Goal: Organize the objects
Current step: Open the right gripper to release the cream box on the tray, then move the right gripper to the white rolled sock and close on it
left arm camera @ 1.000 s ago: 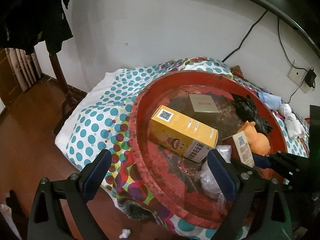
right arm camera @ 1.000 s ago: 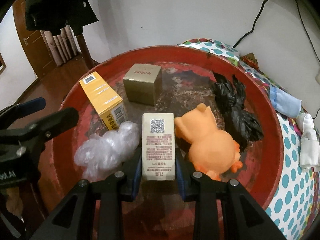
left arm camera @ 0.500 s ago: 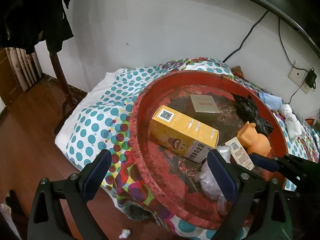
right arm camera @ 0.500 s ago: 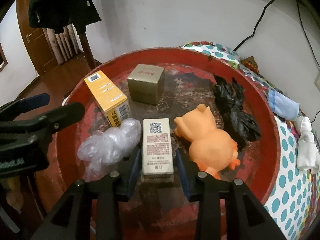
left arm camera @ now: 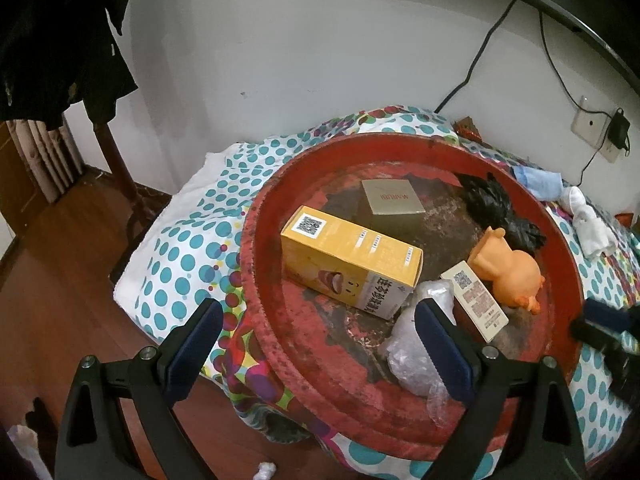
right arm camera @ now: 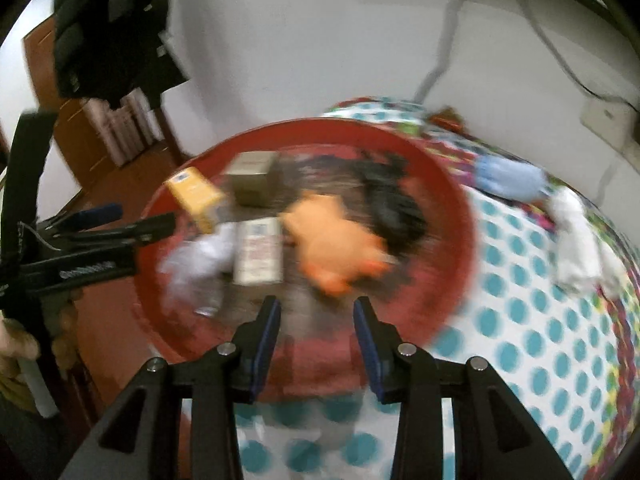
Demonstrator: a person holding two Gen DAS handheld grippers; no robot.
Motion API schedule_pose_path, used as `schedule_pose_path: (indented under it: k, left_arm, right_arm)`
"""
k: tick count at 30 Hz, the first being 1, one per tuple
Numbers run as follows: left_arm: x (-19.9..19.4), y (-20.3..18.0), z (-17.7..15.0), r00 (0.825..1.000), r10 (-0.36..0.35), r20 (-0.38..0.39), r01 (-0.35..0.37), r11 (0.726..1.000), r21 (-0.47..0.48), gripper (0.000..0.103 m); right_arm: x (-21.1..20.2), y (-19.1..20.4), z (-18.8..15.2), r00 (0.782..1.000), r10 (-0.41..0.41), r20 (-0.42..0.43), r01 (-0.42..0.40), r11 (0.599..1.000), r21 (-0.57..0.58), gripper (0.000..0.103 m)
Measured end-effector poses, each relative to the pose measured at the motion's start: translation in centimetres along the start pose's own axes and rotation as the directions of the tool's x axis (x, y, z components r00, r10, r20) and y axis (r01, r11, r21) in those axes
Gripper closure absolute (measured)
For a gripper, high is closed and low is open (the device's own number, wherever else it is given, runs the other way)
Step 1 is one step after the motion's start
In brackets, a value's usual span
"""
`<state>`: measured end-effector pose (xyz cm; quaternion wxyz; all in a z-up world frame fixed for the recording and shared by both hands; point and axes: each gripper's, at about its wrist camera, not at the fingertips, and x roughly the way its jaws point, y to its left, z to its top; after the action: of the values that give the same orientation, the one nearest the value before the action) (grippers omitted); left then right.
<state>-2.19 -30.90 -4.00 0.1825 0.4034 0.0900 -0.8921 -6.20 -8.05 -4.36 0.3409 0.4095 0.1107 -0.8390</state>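
Both grippers, left gripper [left arm camera: 318,346] and right gripper [right arm camera: 316,334], gape above tray [left arm camera: 264,320] rim.

The red tray [left arm camera: 264,280] looks rough, its paint worn and flaking to dark patches. The yellow box [left arm camera: 348,260] is smooth, lightly glossy cardboard; the gold box [left arm camera: 394,198] has a satin sheen. Crinkled clear plastic [left arm camera: 408,356] glints. The orange toy [left arm camera: 508,268] looks matt and rubbery. The dotted bedsheet [left arm camera: 188,248] is soft cloth; the wooden floor [left arm camera: 48,292] shines.

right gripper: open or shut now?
Open. The right gripper has a clear gap between its fingers, nothing in it; the white box lies apart on the red tray.
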Motion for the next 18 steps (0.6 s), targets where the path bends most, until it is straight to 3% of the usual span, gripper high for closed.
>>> schedule_pose_path:
  k: [6, 10, 14, 18]
  left_arm:
    - [-0.2, -0.7, -0.1, 1.000, 0.004, 0.015, -0.004, 1.000, 0.018, 0.007]
    - [0.0, -1.3, -0.2, 1.000, -0.021, 0.007, 0.021, 0.999, 0.025, 0.007]
    - [-0.2, -2.3, -0.4, 0.999, 0.003, 0.032, -0.005, 0.998, 0.070, 0.006]
    - [0.0, -2.7, -0.6, 0.999, -0.024, 0.022, 0.023, 0.997, 0.069, 0.005]
  right_arm:
    - [-1.6, -10.3, -1.2, 0.982, -0.188, 0.017, 0.182, 0.967, 0.176, 0.064]
    - [-2.2, -17.4, -1.3, 0.941, -0.338, 0.015, 0.324, 0.912, 0.254, 0.064]
    - [-2.1, -23.0, -1.3, 0.923, -0.384, -0.002, 0.363, 0.871, 0.330, 0.064]
    - [-0.8, -26.4, -0.6, 0.922, -0.387, -0.032, 0.371, 0.853, 0.368, 0.064]
